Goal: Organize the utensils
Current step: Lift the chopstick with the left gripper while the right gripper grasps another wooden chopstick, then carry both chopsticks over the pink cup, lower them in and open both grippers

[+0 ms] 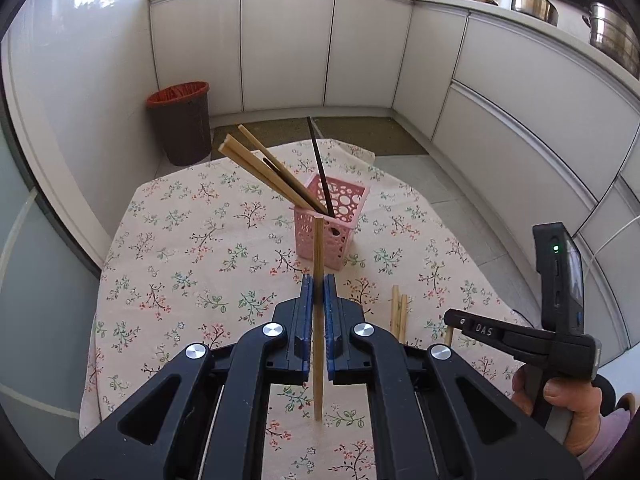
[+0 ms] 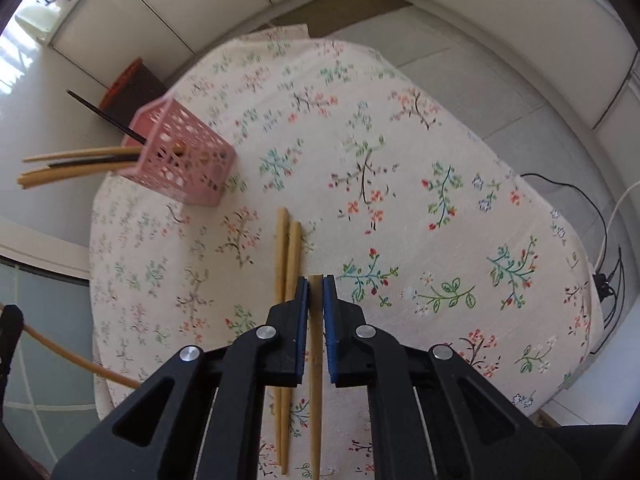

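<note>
Your left claw pinches one wooden chopstick mid-length; your right claw pinches another chopstick near its end. Both seem light, stiff and smooth, so grip near the middle or they may pivot before reaching the pink basket.

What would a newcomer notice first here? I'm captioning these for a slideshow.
The pink basket mid-table, with bamboo and dark chopsticks fanning out of it. The left gripper holds one bamboo chopstick just before it. The right gripper closes around another chopstick beside a loose pair on the floral tablecloth.

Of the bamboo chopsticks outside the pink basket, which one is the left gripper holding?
The left gripper holds the single bamboo chopstick pointing toward the pink basket; a pair lies on the tablecloth, and another sits between the right gripper's fingers.
</note>
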`<action>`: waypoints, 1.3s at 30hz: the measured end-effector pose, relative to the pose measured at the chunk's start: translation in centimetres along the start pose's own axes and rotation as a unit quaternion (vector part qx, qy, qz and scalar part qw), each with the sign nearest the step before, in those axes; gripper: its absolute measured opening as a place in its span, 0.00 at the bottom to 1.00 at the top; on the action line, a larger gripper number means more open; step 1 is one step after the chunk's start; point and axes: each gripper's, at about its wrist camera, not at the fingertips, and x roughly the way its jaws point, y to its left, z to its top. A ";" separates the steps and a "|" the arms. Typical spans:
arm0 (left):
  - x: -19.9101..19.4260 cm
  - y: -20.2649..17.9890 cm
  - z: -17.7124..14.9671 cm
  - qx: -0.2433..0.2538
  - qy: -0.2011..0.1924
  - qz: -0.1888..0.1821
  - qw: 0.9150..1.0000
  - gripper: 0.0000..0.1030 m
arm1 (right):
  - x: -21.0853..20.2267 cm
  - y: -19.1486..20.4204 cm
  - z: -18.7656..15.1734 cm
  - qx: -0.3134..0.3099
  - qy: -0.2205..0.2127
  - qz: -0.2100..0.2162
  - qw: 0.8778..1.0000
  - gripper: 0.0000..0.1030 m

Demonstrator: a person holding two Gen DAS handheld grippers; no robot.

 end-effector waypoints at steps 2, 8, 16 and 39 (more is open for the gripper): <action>-1.1 -0.1 0.4 -0.004 -0.007 -0.003 1.000 0.04 | -2.2 0.1 0.5 -0.011 -0.016 0.013 1.000 0.08; -3.6 -0.8 1.7 -0.008 -0.028 -0.006 1.000 0.04 | -7.3 0.5 1.4 -0.026 -0.050 0.050 0.997 0.08; -5.6 -1.8 4.3 -0.007 -0.048 -0.006 0.999 0.04 | -14.8 2.8 4.4 -0.058 -0.119 0.089 0.987 0.07; -0.8 -2.5 14.8 -0.046 -0.091 0.014 0.995 0.04 | -18.2 10.0 17.6 -0.095 -0.242 0.107 0.960 0.08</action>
